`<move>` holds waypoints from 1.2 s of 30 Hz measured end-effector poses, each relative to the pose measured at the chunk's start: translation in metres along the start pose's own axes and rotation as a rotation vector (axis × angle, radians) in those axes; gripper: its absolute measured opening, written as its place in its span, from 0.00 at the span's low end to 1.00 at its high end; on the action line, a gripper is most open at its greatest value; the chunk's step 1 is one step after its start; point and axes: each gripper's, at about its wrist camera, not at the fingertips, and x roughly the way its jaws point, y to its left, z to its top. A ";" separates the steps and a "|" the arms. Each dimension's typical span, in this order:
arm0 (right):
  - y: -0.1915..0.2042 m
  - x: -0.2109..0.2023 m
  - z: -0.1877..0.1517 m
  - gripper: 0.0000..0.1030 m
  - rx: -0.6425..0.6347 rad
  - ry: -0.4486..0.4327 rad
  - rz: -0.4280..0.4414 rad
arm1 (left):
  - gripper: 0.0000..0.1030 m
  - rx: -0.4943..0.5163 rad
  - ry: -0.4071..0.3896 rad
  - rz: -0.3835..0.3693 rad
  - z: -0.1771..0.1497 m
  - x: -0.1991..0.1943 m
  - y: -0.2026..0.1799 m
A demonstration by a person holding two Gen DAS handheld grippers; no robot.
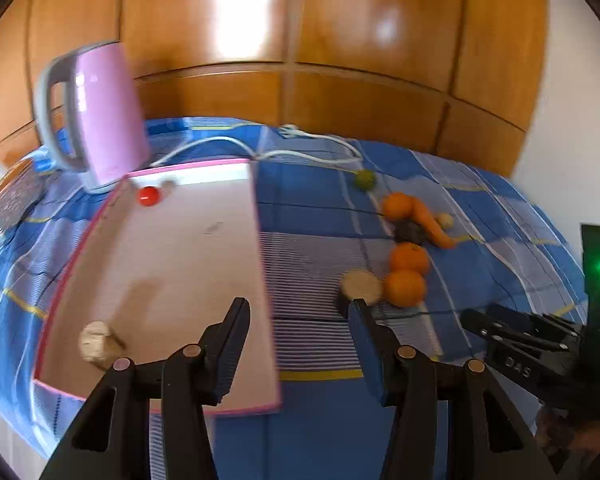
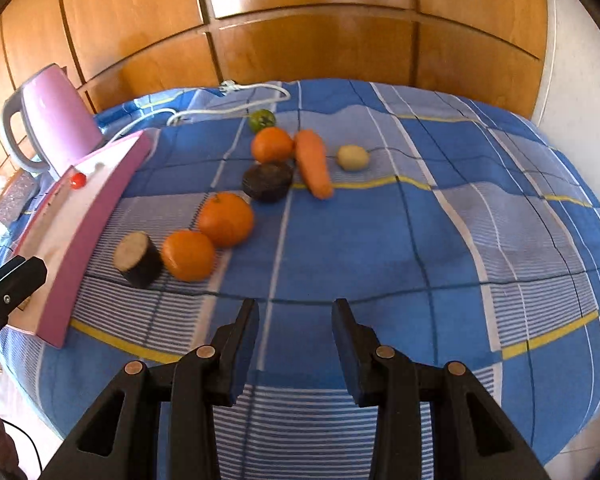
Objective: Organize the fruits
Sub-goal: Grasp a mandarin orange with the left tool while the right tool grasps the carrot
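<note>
At the bottom of each frame, the left gripper (image 1: 298,320) and right gripper (image 2: 295,320) are held partly open and empty. 3 round oranges (image 2: 188,255) are gathered centre-left on the blue checked cloth (image 2: 420,240), probably awaiting transfer to the pink-rimmed white tray (image 1: 180,248) at left.

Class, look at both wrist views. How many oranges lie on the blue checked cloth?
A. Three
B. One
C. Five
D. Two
A. Three show on the cloth: one orange beside the carrot, a second orange in the middle, and a third orange next to the dark cut piece.
</note>
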 end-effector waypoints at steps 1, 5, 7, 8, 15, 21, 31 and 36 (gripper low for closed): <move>-0.002 0.001 -0.001 0.37 0.003 0.002 -0.001 | 0.50 0.012 0.004 -0.017 0.000 0.001 -0.005; -0.008 0.000 -0.001 0.37 0.017 -0.005 -0.002 | 0.50 0.056 0.038 -0.117 -0.002 0.011 -0.025; -0.010 0.001 0.000 0.37 0.023 -0.006 -0.002 | 0.49 0.074 0.052 -0.136 -0.004 0.017 -0.033; -0.012 0.001 -0.001 0.37 0.026 -0.004 -0.002 | 0.48 0.081 0.064 -0.143 -0.005 0.021 -0.036; -0.016 0.003 0.000 0.37 0.028 -0.011 -0.005 | 0.48 0.089 0.114 -0.181 -0.006 0.048 -0.055; -0.024 0.004 0.000 0.37 0.031 -0.018 -0.009 | 0.47 0.081 0.139 -0.183 -0.001 0.073 -0.065; -0.020 0.006 -0.002 0.46 0.000 -0.041 0.004 | 0.39 0.114 0.119 -0.141 0.011 0.098 -0.074; -0.019 0.007 -0.003 0.50 -0.016 -0.051 0.008 | 0.38 0.133 0.089 -0.125 0.002 0.088 -0.072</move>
